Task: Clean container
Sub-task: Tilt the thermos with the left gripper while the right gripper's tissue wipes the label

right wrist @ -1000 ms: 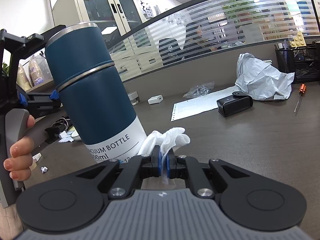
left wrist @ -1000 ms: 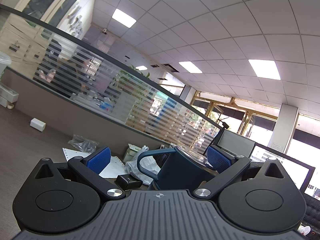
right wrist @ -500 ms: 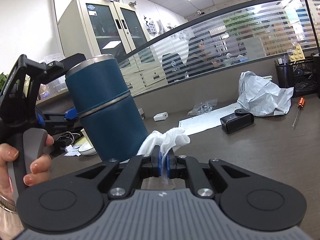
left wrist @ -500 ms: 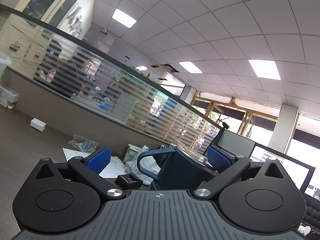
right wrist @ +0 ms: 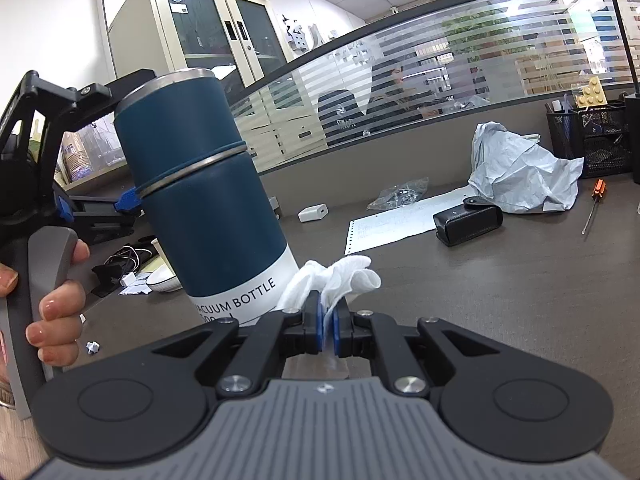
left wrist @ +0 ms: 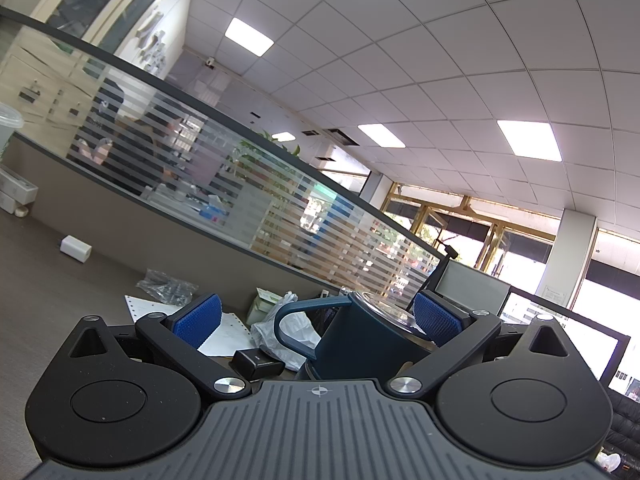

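Observation:
A dark blue vacuum bottle (right wrist: pixel 208 208) with a white band near its base stands by the table's left side; its foot is hidden behind my right gripper (right wrist: pixel 328 316). That gripper is shut on a white cloth (right wrist: pixel 340 280), which lies against the bottle's white band. A hand (right wrist: pixel 60 312) holds the left gripper, and one blue pad (right wrist: pixel 127 200) reaches the bottle's steel ring. In the left wrist view, the left gripper (left wrist: pixel 316 320) stands wide around the bottle's lid and handle (left wrist: pixel 360 344). The right pad (left wrist: pixel 436 318) is against the lid. A gap shows beside the other pad.
On the grey table (right wrist: pixel 500 300) lie a black case (right wrist: pixel 468 224), a printed sheet (right wrist: pixel 392 224), a crumpled white bag (right wrist: pixel 520 176), a screwdriver (right wrist: pixel 594 208), a white adapter (right wrist: pixel 313 213) and a mesh organiser (right wrist: pixel 600 136). A bowl (right wrist: pixel 162 280) and cables sit behind the bottle.
The right gripper with the cloth drew back a little from the bottle, then came closer to its lower part again. The left gripper view is unchanged.

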